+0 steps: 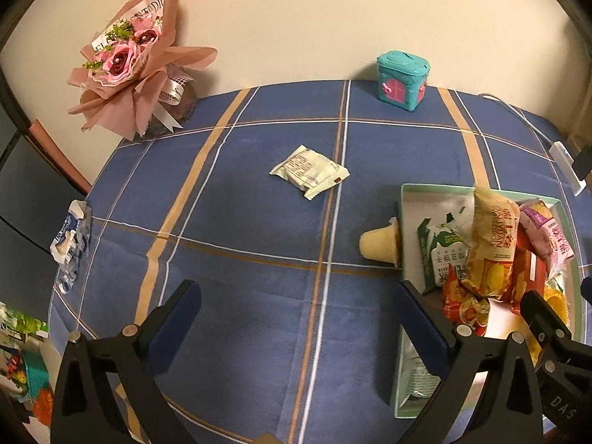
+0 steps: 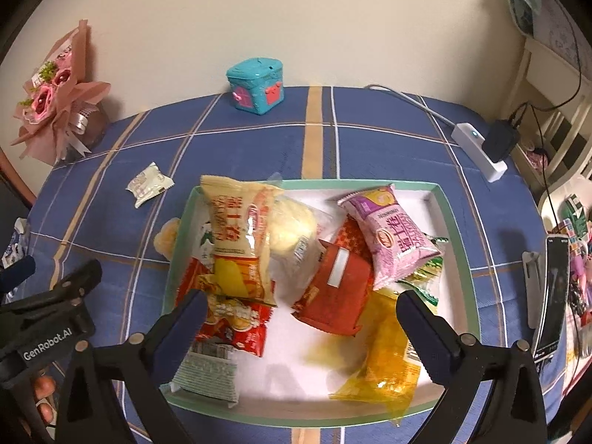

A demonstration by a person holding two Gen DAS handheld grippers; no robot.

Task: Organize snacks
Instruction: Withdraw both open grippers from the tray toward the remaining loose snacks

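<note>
Left gripper (image 1: pixel 296 314): jaws spread wide, nothing between them, low over the blue plaid tablecloth (image 1: pixel 240 296).
Loose white packet (image 1: pixel 309 171): frame centre, flat on the cloth, apart from the tray.
Tray (image 2: pixel 457 236): lower centre of the right view, holding piled snack packets.
Right gripper (image 2: pixel 299 318): jaws spread, empty, above the tray.

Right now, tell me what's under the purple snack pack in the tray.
The purple snack pack lies on a red packet and green-edged wrappers, inside the green-rimmed tray. What lies beneath its middle is covered.
</note>
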